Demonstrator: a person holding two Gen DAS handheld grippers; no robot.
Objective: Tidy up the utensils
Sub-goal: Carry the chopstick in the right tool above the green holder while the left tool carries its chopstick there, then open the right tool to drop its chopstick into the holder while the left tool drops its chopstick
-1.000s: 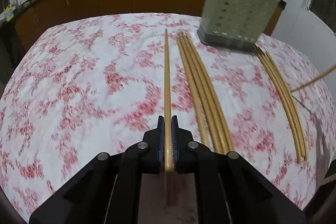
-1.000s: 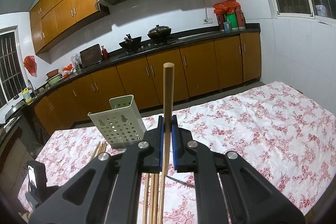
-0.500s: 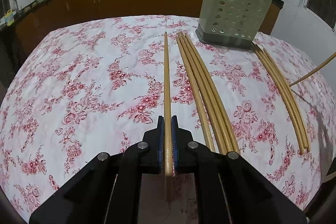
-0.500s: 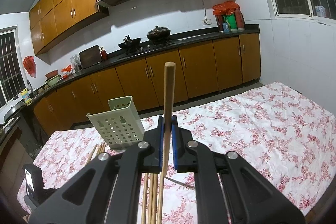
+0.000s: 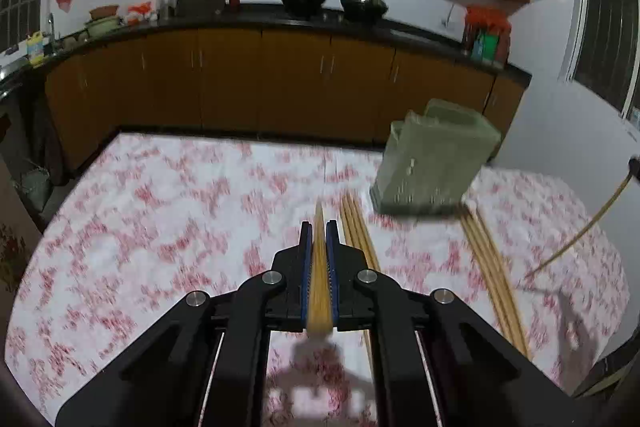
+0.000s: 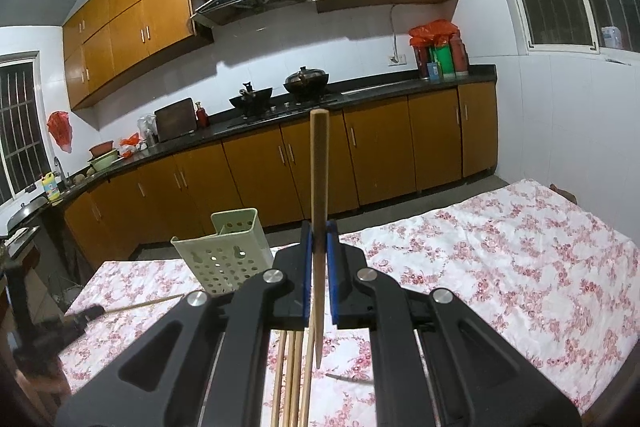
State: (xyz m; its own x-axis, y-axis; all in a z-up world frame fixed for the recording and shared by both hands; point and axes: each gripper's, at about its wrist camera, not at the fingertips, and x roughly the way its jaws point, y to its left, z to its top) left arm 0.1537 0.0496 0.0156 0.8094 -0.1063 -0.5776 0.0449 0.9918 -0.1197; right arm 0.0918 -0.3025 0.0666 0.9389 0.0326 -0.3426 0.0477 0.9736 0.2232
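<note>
My left gripper (image 5: 319,227) is shut on a wooden chopstick (image 5: 319,267) and holds it lifted above the floral tablecloth (image 5: 160,219). The pale green perforated utensil holder (image 5: 432,163) stands ahead to the right. A bundle of chopsticks (image 5: 356,227) lies just right of my left gripper, another bundle (image 5: 492,267) farther right. My right gripper (image 6: 319,227) is shut on a second chopstick (image 6: 320,179), held upright, tip up. The holder (image 6: 224,251) is ahead to its left, with loose chopsticks (image 6: 294,379) below on the cloth.
The table's far edge (image 5: 248,137) faces brown kitchen cabinets (image 5: 280,83). The right-hand chopstick shows slanted at the right edge of the left wrist view (image 5: 580,235). The left gripper and its chopstick show at the left of the right wrist view (image 6: 132,305).
My left gripper has lifted and tilted up with its chopstick, so the view now takes in the cabinets and wall; the image is motion-blurred. My right gripper has hardly moved.
</note>
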